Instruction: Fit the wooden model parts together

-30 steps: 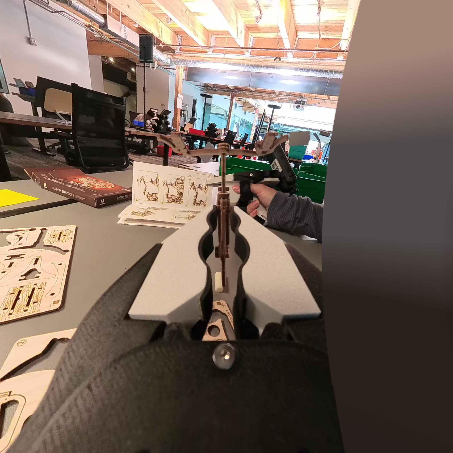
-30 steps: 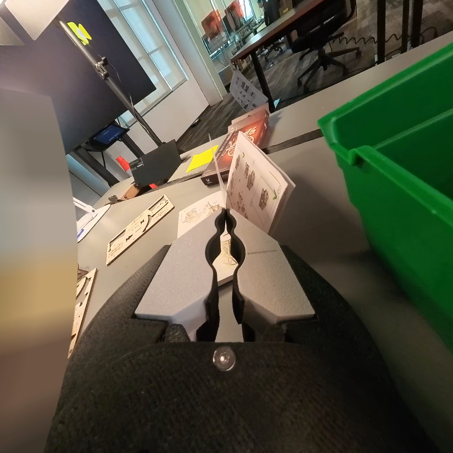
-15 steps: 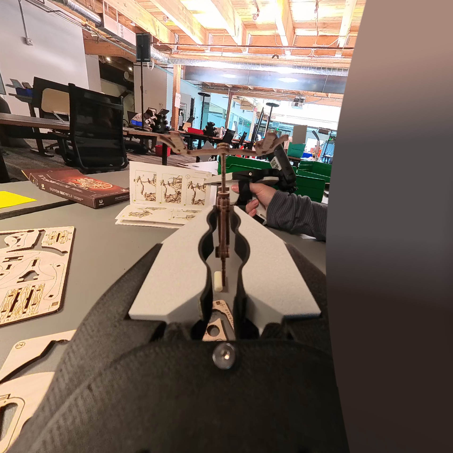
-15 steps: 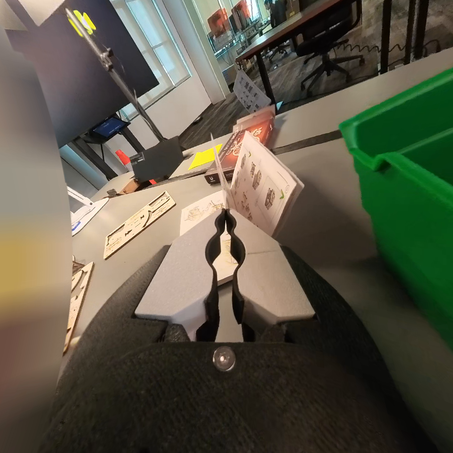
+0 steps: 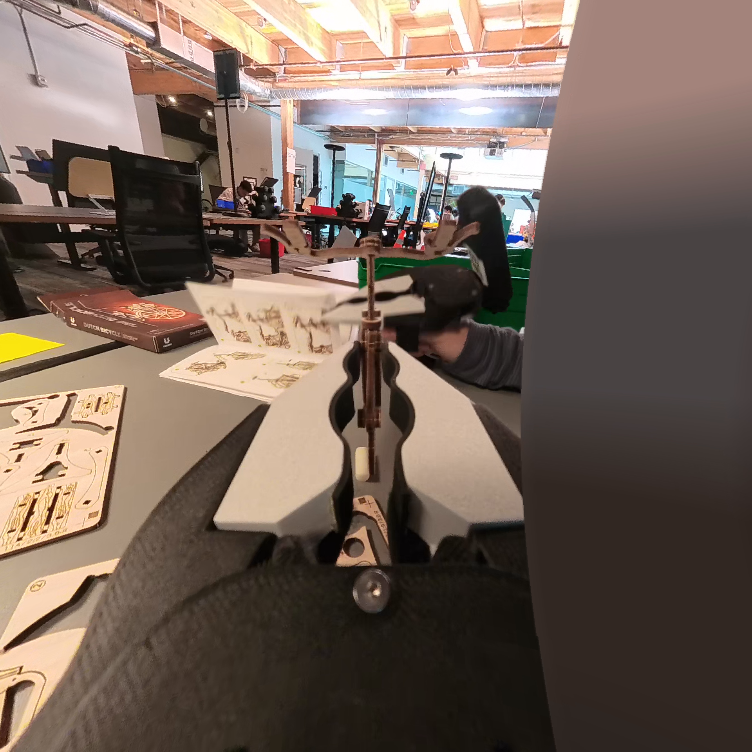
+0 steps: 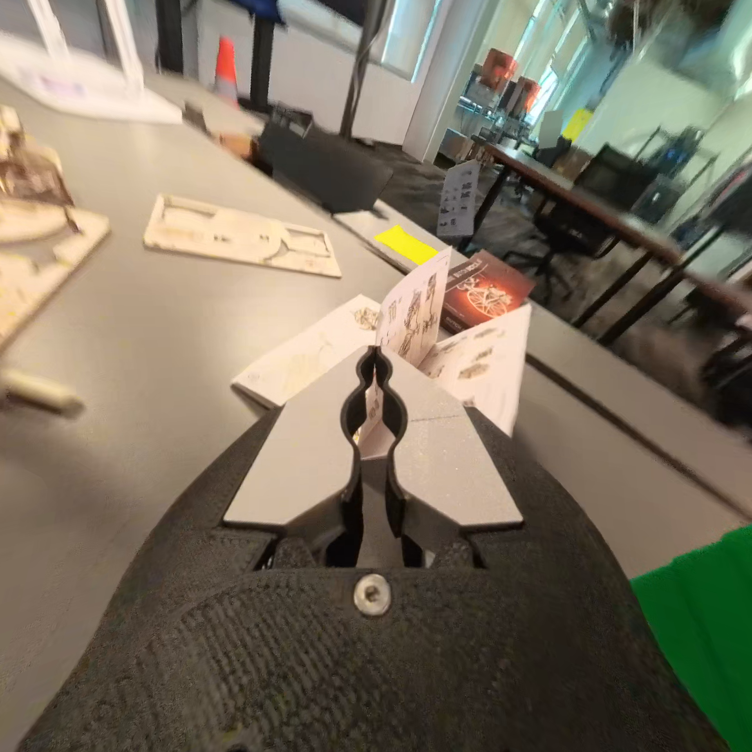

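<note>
In the left wrist view, the left gripper is clenched on a thin wooden model assembly, its jaws pressed on the upright stem so that the handlebar-like crosspiece stands clear above the tips; holding it low on the stem seems meant to leave the top free for another part. A small pale peg sits between the jaws near their base, beside the stem's lower end. Beyond, the right gripper crosses behind the stem, motion-blurred, over the open instruction booklet. On the grey tabletop lie a laser-cut part sheet to the left, more punched sheets nearer, the kit box and a yellow note. In the right wrist view, the right gripper has its jaws drawn together, tips nearly touching; a booklet page rises just past the tips, and paper shows through the gap behind them, but blur leaves me unable to tell whether it is pinched, so the jaws may be turning a page to consult the next step. Part sheets lie well apart to the left, a pale stick nearer, and a green bin edges in at lower right. No wooden part lies at these jaws.
</note>
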The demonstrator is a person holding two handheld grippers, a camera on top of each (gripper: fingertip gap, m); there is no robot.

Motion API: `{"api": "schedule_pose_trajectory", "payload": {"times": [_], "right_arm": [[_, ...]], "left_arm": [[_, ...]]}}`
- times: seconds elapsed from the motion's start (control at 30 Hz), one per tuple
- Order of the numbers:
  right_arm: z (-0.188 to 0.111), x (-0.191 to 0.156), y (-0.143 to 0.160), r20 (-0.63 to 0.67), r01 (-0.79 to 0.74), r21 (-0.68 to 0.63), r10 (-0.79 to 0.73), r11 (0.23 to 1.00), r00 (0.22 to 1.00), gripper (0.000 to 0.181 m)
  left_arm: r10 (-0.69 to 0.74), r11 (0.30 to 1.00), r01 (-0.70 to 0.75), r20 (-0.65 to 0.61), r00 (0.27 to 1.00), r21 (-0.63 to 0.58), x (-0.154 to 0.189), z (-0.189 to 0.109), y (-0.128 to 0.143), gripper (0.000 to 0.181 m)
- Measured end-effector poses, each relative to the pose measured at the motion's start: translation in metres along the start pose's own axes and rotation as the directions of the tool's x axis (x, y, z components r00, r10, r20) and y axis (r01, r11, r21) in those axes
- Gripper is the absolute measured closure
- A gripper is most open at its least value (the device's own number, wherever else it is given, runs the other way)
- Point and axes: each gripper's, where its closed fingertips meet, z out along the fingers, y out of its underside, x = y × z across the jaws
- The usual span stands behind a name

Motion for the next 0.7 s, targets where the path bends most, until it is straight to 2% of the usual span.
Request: {"api": "schedule_pose_trajectory", "payload": {"times": [0.03,0.17,0.3,0.5,0.6,0.7], "right_arm": [[0.002,-0.007,0.003,0.003,0.101,-0.025,-0.101,0.995,0.995,0.181],[0.007,-0.033,0.012,0.053,0.405,-0.078,-0.402,0.911,0.914,0.181],[0.008,-0.049,0.018,0.114,0.526,-0.08,-0.516,0.847,0.849,0.181],[0.01,-0.059,0.033,0.215,0.511,-0.112,-0.481,0.852,0.85,0.181],[0.011,-0.059,0.035,0.236,0.434,-0.125,-0.398,0.892,0.886,0.168],[0.008,-0.062,0.025,0.244,0.396,-0.06,-0.371,0.916,0.896,0.163]], "left_arm": [[0.003,1.0,-0.003,-0.001,1.0,-0.001,0.0,0.0,0.0,0.173],[0.008,1.0,-0.008,-0.001,1.0,-0.003,0.001,0.0,0.0,0.173],[0.007,1.0,-0.007,0.0,1.0,-0.004,0.001,0.001,0.0,0.173],[0.017,1.0,-0.017,-0.002,1.0,-0.01,0.002,0.001,0.001,0.173],[0.016,1.0,-0.016,-0.003,1.0,-0.009,0.002,0.001,0.001,0.173],[0.014,1.0,-0.014,-0.003,1.0,-0.008,0.002,0.001,0.001,0.173]]}}
